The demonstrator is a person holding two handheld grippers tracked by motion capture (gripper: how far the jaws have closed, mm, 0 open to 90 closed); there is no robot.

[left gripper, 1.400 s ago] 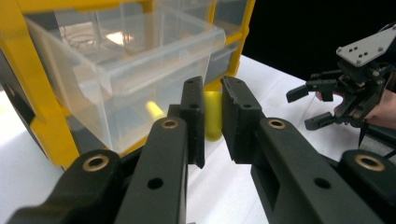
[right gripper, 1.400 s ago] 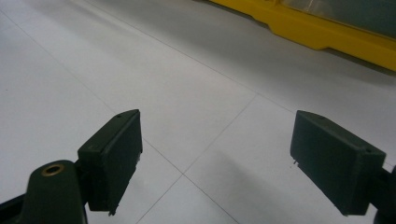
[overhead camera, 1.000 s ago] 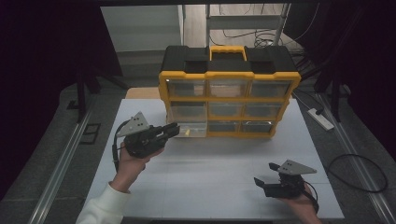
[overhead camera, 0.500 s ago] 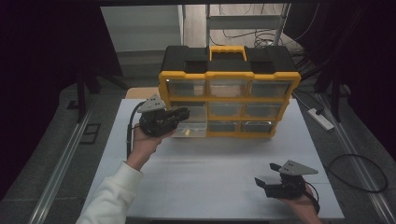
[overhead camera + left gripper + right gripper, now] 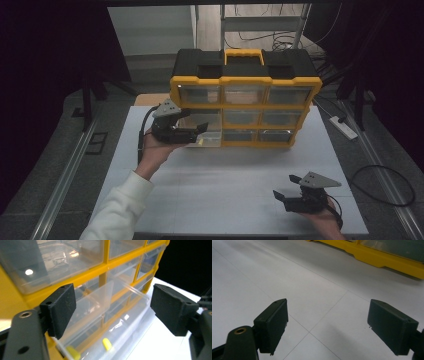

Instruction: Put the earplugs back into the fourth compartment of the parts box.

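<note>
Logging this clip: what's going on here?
A person works at a white table with a gripper in each hand. The left gripper, jaws open, is at a clear drawer pulled out of the yellow organizer; small yellow pieces lie inside it. Nothing is gripped. The right gripper sits open, low over the table near its front edge.

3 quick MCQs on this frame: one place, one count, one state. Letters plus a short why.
1. Where is the left hand-held gripper?
A. at the pulled-out clear drawer
B. on the organizer's handle
C. on the floor

2. How many small yellow pieces lie in that drawer?
A. none
B. two
C. six

3. The right hand-held gripper is:
A. shut on a drawer
B. shut on a cable
C. open, holding nothing

Answers: 1 A, its jaws straddle the drawer in the left gripper view; 2 B, two show through the clear plastic; 3 C, jaws stand apart over bare table.
</note>
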